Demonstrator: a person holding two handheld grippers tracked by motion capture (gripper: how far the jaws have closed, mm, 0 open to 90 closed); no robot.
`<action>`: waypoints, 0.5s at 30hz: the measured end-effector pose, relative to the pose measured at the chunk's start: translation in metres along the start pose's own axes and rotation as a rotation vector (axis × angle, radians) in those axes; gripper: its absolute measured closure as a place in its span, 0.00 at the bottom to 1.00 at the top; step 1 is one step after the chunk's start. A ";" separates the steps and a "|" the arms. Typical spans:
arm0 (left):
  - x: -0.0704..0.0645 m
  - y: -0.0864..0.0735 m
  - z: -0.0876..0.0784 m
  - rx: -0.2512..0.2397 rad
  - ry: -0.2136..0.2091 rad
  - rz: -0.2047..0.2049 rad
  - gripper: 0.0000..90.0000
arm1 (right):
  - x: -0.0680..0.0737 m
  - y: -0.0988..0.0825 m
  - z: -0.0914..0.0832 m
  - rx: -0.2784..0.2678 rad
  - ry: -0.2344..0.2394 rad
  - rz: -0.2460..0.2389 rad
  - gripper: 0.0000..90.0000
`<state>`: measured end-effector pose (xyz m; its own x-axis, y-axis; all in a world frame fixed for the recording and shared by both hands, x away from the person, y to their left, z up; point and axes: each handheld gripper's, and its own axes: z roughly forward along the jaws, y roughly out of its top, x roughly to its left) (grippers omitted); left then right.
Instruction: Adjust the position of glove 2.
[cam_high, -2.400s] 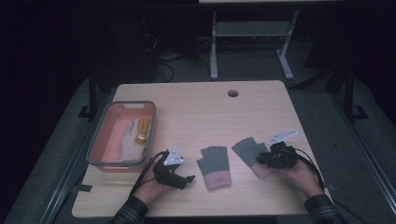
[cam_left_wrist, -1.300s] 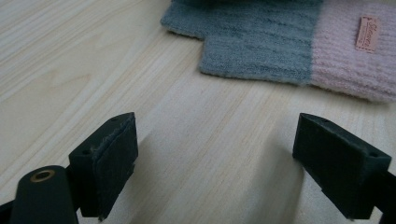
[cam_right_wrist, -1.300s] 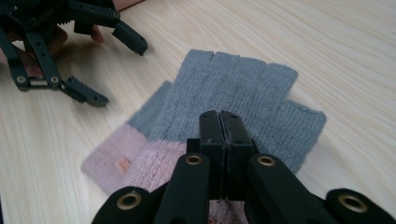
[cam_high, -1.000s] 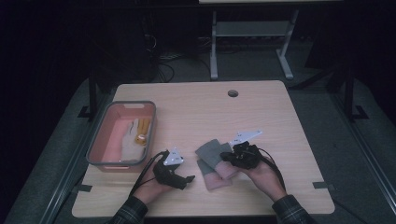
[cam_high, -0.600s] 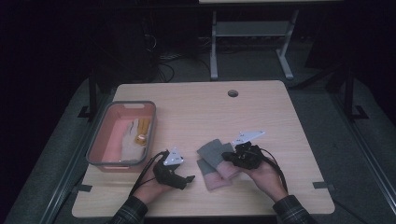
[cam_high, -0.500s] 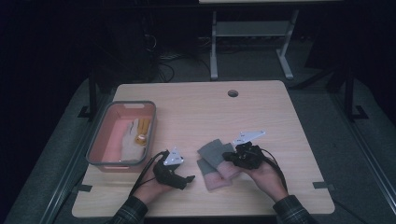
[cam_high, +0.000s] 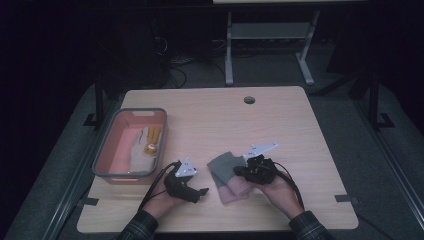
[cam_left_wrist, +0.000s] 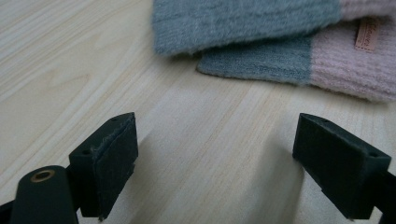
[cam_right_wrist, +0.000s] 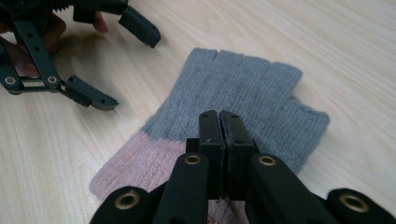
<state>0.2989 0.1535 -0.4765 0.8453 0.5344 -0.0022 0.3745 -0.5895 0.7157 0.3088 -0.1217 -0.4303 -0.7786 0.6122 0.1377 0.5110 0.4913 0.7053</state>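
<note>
Two fingerless gloves, grey with pink cuffs, lie stacked near the table's front middle. The upper glove (cam_high: 223, 163) (cam_right_wrist: 252, 88) sits askew on the lower glove (cam_high: 239, 193) (cam_left_wrist: 299, 65). My right gripper (cam_high: 239, 171) (cam_right_wrist: 219, 117) rests on the upper glove's grey middle, jaws pressed together with a pinch of its fabric. My left gripper (cam_high: 199, 194) (cam_left_wrist: 224, 172) stands open on bare wood just left of the gloves, nothing between its pads. It also shows in the right gripper view as the left gripper (cam_right_wrist: 126, 67), beside the glove's finger end.
A pink bin with a grey rim (cam_high: 107, 145) stands at the left, holding a white cloth and an orange item (cam_high: 151, 148). A cable hole (cam_high: 249, 99) sits at the table's far middle. Bare wood stretches behind and to the right of the gloves.
The right gripper has brought the right-hand glove leftward and laid it on the other glove. Over the last second both hands have kept almost still.
</note>
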 end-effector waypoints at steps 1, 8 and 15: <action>0.000 0.001 0.000 0.007 0.001 0.000 0.15 | 0.001 0.000 0.002 0.004 0.003 0.000 0.96; -0.002 0.011 -0.012 -0.030 -0.016 -0.034 0.31 | -0.009 -0.004 -0.008 -0.016 -0.012 0.009 0.92; -0.025 0.027 -0.016 -0.035 -0.120 -0.009 0.84 | -0.038 -0.029 -0.025 0.058 -0.064 0.033 1.00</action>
<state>0.2822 0.1337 -0.4460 0.8822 0.4620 -0.0910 0.3705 -0.5619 0.7395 0.3145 -0.1748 -0.4386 -0.7368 0.6664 0.1142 0.5580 0.5039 0.6593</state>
